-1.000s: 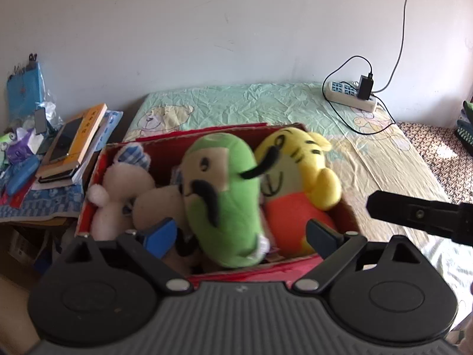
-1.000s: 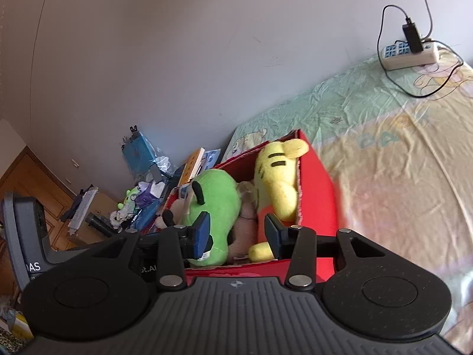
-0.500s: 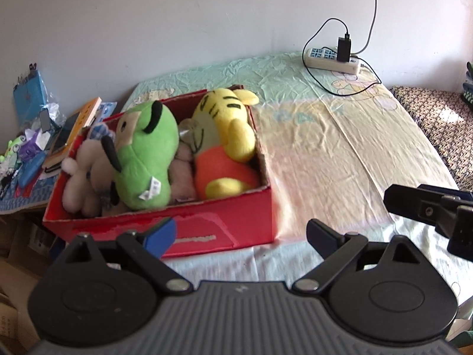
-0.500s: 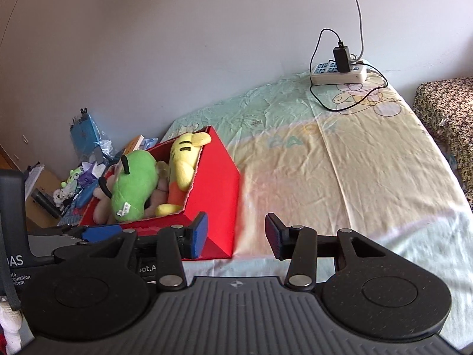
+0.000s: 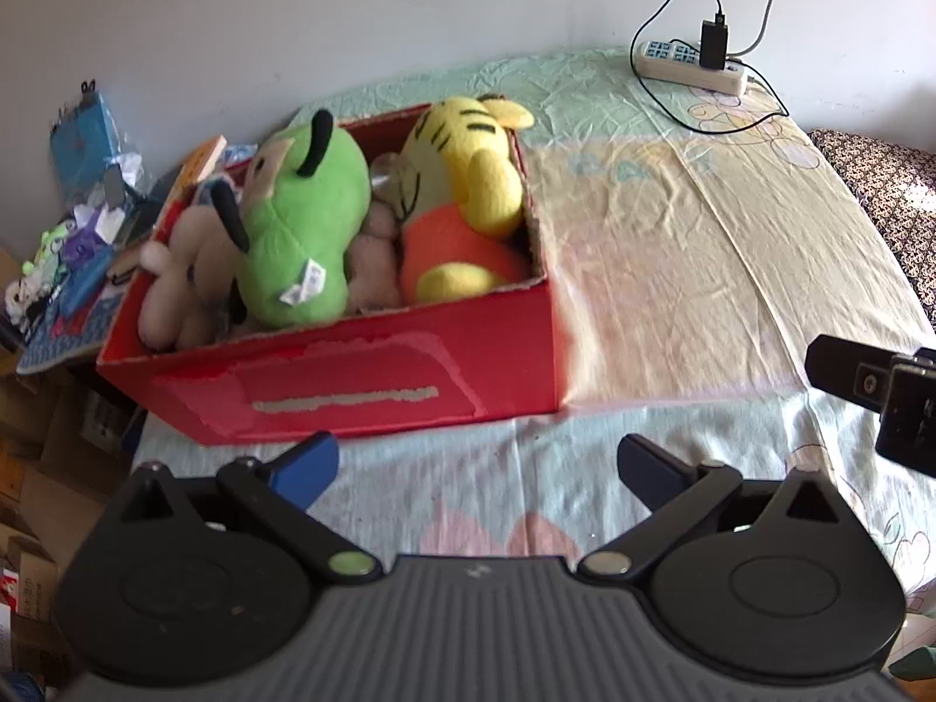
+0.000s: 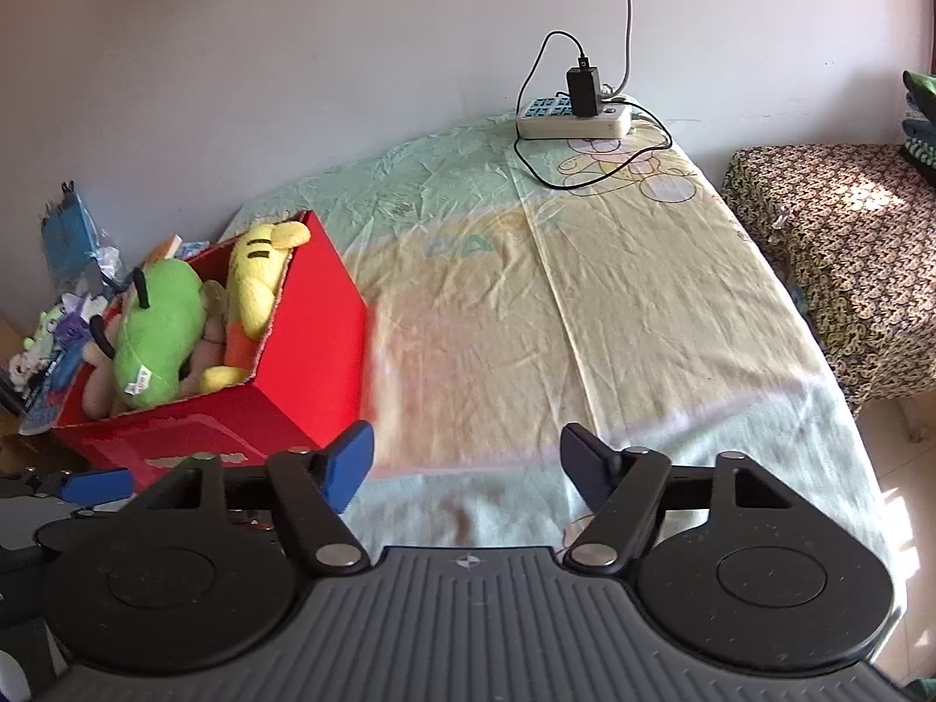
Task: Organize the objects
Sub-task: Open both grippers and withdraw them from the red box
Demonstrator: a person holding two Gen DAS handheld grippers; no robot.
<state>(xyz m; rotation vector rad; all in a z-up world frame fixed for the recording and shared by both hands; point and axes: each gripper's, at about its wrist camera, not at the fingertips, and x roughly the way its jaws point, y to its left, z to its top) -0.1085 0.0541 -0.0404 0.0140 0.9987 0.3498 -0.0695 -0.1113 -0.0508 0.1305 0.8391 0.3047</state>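
Red box (image 5: 362, 374) of plush toys (image 5: 292, 222) on the bed's (image 5: 673, 245) left edge, long side facing. Ahead-left of left hand-held gripper (image 5: 477, 459), nearer; right hand-held gripper (image 6: 465, 453) farther right. Both wide, empty.

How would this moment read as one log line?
left claw: open, empty | right claw: open, empty | plush toys: in red box | box: on bed

Plain pale wall (image 6: 292, 58) behind sunlit bed (image 6: 643, 292) with pastel cartoon sheet; patterned brown cover (image 6: 848, 234) at right; cluttered side table (image 5: 76, 269) left.
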